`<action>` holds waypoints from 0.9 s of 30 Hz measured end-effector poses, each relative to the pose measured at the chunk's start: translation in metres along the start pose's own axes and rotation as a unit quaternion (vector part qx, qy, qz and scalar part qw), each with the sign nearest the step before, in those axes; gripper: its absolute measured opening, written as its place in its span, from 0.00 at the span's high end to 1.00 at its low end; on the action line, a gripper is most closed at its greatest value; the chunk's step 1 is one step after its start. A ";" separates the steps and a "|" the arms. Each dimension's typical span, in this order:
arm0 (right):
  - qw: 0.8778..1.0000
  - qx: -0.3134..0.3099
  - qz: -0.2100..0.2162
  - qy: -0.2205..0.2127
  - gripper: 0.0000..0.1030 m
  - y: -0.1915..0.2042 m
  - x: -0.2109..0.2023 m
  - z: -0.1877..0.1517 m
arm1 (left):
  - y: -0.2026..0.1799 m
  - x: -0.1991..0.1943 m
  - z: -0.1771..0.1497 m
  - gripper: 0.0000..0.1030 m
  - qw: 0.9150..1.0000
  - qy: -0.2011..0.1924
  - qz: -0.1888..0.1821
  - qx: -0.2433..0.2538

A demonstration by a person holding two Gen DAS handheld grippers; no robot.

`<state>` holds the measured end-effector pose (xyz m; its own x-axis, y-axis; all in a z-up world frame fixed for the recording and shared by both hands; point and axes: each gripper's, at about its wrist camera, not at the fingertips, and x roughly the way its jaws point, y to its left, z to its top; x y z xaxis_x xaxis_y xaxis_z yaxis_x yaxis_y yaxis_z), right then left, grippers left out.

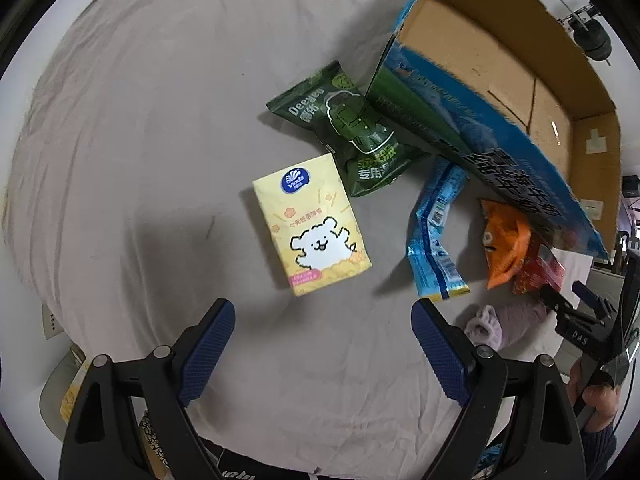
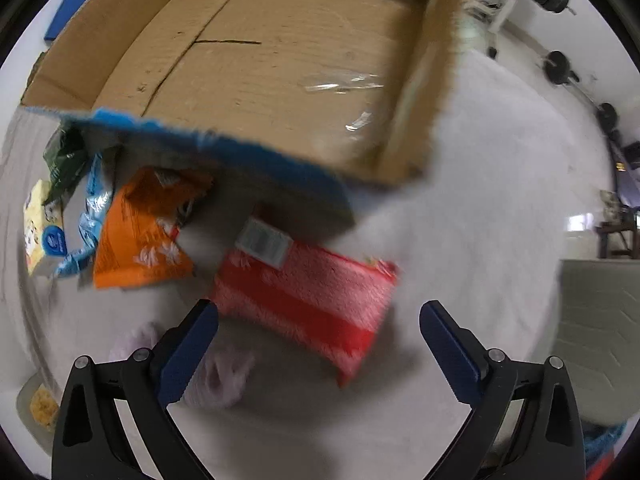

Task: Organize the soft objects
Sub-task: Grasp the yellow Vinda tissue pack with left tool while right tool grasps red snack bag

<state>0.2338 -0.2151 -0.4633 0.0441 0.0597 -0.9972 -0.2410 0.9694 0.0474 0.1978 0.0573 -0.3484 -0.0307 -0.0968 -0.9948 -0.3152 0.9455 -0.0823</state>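
I'm working over a surface draped in a wrinkled beige-grey cloth (image 1: 168, 128). Beyond it stands a white wall (image 2: 600, 20) with dark barbell weights (image 2: 558, 66) on the pale floor — and a dark wooden stand (image 2: 618, 232) at right.

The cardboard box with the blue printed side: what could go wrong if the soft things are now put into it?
1. The cardboard box is tilted, its blue wall hanging over the orange packet; it may tip or crush it.
2. The red fluffy cloth lies partly under that wall, so pulling may drag the box.
3. The open right gripper view is blurred; grasping may miss.
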 end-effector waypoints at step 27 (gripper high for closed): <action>0.986 0.011 -0.049 0.159 0.39 0.020 0.018 -0.037 | 0.058 0.068 0.037 0.12 0.993 0.068 -0.053 -0.076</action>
<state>0.1944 -0.2034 -0.4822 -0.2404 -0.1082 -0.9646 -0.2303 0.9717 -0.0516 0.2130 0.1167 -0.4232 -0.1146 -0.2437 -0.9630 -0.4627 0.8709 -0.1653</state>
